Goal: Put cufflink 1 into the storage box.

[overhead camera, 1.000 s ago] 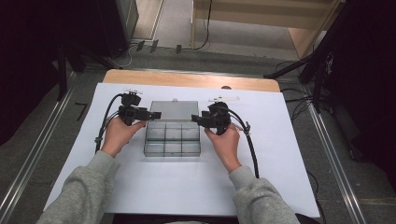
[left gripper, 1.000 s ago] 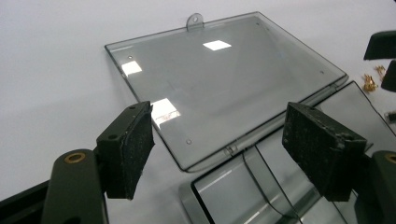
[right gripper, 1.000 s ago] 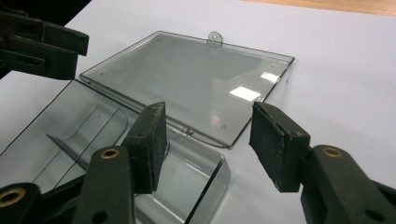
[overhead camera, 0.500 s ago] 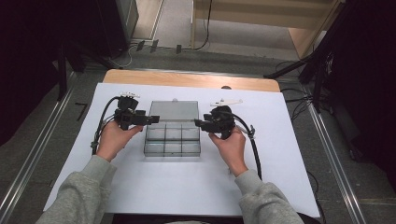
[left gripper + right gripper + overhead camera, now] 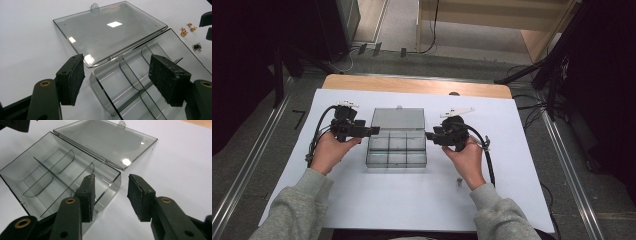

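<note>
**At frame centre: open box between my two grippers**

Centre of the high view, the clear compartment box [image 5: 397,148] lies on the white table [image 5: 362,200], lid [image 5: 398,119] flat behind it. My left gripper [image 5: 373,131] and right gripper [image 5: 430,135] flank it, jaws apart and lately closing, gripping nothing; a box corner sits between each pair. Small brass pieces [image 5: 187,28] at upper right I can't identify.
</note>
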